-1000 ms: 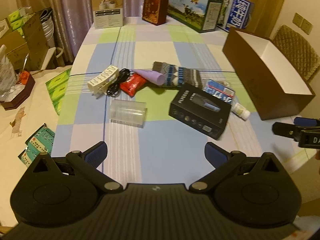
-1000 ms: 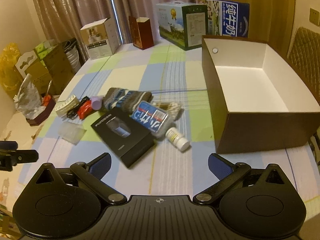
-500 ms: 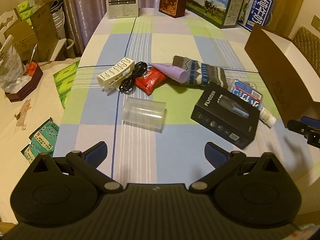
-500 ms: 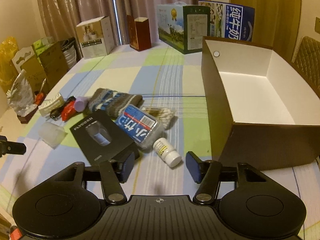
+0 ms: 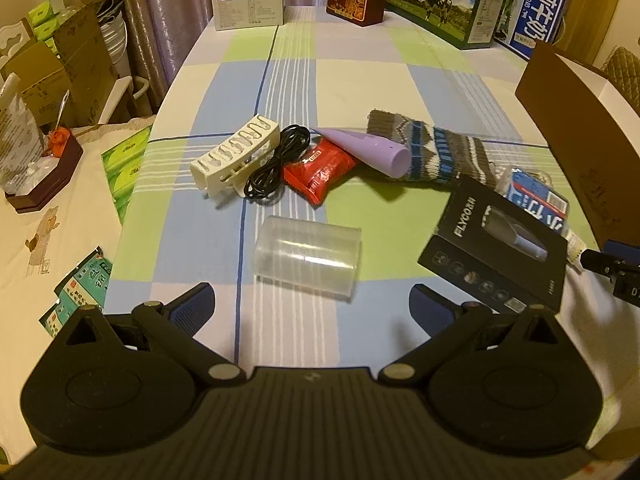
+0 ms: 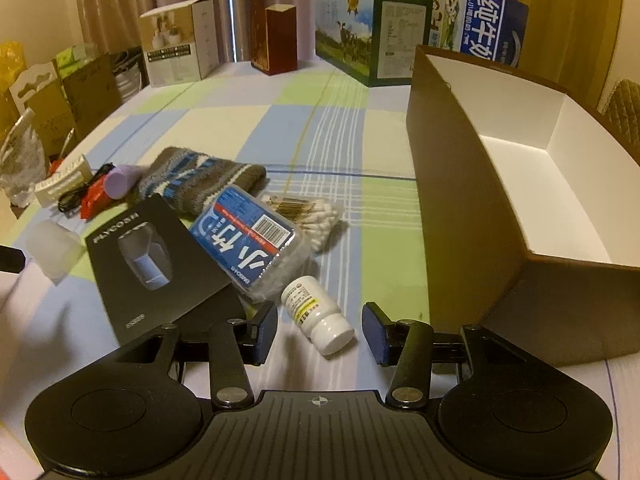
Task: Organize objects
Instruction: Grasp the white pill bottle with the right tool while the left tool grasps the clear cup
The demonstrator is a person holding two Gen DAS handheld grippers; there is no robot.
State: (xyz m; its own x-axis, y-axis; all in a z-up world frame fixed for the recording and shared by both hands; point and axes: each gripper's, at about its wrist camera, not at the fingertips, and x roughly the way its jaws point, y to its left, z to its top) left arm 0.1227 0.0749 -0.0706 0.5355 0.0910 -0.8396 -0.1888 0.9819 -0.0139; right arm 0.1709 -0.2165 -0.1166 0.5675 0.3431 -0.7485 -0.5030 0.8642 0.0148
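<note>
left of the empty brown box (image 6: 460, 184) everything's still loose, nothing packed yet imo; my right gripper (image 6: 320, 330) spread round the pill bottle (image 6: 316, 316), left gripper (image 5: 312, 308) spread, holding nothing.

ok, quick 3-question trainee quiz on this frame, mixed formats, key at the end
1. True or false: the brown box already holds items.
2. Multiple choice: the right hand-held gripper, fingers apart, straddles which object? A) white pill bottle B) black shaver box C) knit sock
3. Fill in: the object nearest ahead of the open left hand-held gripper is the clear plastic ____.

Key: 1 false, the visible interior is bare; 2 A; 3 cup.
</note>
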